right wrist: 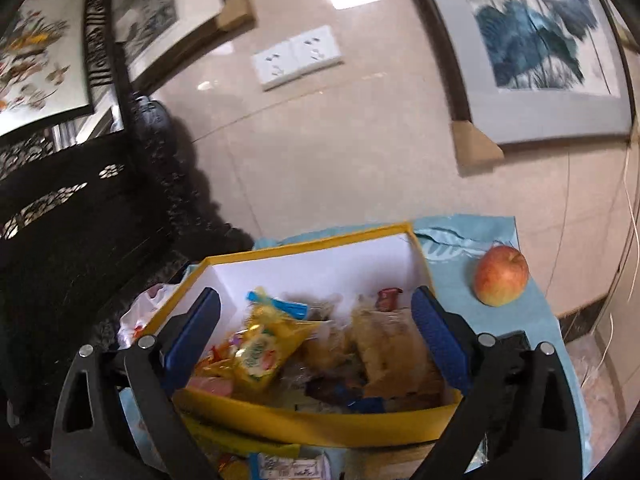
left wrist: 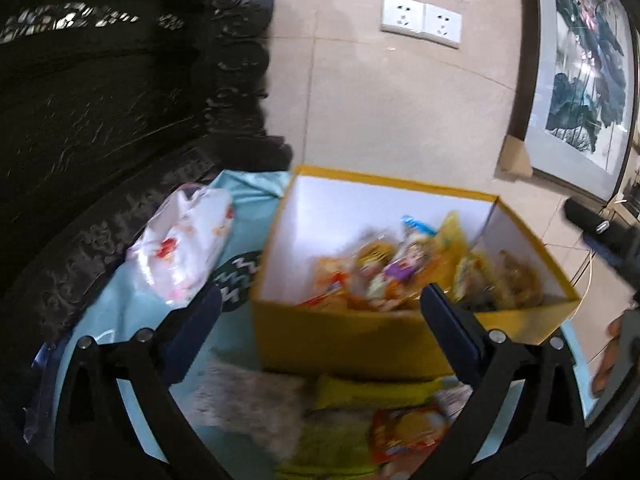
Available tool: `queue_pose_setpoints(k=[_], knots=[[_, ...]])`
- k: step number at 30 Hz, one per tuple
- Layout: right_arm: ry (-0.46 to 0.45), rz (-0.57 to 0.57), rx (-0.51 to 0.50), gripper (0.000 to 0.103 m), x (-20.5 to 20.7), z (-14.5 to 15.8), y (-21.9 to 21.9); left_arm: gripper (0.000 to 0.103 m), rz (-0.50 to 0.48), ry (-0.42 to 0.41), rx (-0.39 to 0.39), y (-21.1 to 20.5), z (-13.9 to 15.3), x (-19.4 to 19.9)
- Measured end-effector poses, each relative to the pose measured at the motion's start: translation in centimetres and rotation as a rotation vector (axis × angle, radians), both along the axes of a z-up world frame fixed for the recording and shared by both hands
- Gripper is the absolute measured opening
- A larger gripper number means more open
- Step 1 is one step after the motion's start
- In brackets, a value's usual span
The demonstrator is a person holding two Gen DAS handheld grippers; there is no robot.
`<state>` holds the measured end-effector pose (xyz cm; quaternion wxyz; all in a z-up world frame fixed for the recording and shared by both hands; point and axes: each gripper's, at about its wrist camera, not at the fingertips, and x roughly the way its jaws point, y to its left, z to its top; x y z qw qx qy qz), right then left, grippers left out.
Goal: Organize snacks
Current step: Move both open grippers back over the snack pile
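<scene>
A yellow box (left wrist: 340,340) with a white inside stands on a light blue cloth and holds several snack packets (left wrist: 400,276). My left gripper (left wrist: 320,320) is open in front of the box's near wall, with nothing between its fingers. More loose packets (left wrist: 404,428) lie on the cloth just below it. In the right wrist view the same box (right wrist: 320,420) shows a yellow packet (right wrist: 260,356) and pale wrapped snacks (right wrist: 392,344) inside. My right gripper (right wrist: 316,320) is open above the box's near side, its blue pads apart and empty.
A white plastic bag (left wrist: 184,248) lies left of the box, beside dark carved furniture (left wrist: 100,120). An apple (right wrist: 500,276) sits on the cloth right of the box. Framed paintings (right wrist: 532,40) lean on the tiled wall. A hand (left wrist: 612,356) shows at the right edge.
</scene>
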<state>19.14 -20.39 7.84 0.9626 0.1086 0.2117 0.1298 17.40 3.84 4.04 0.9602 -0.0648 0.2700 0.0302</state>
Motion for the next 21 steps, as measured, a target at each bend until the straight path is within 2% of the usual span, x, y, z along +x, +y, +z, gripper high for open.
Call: queue_pose_setpoints(k=[2,4,7,10,12,17,21], knots=[[-0.009,0.026,-0.014,0.099,-1.0,0.7,0.9,0.101,0.005,0.017,-0.033,1.4,-1.3,-0.1],[-0.020,0.051,-0.026,0.101,-2.0,1.2,1.7,0.101,0.000,0.113,-0.072,2.6,-2.6,0.7],[0.015,0.091,-0.108,0.102,-3.5,0.9,3.3,0.101,0.027,0.158,-0.104,3.2,-3.3,0.8],[0.084,0.112,-0.210,0.102,-4.6,-1.1,4.6,0.101,-0.015,0.179,-0.127,2.9,-3.5,0.4],[0.139,0.103,-0.237,0.102,-5.0,-3.1,4.8,0.101,-0.030,0.184,-0.119,2.6,-3.7,0.3],[0.226,0.082,-0.242,0.102,-5.3,-6.9,4.6,0.101,-0.013,0.229,-0.088,2.2,-4.8,0.5],[0.245,0.049,-0.151,0.102,-4.8,-7.5,2.6,0.101,0.019,0.301,-0.072,2.9,-6.7,0.7]])
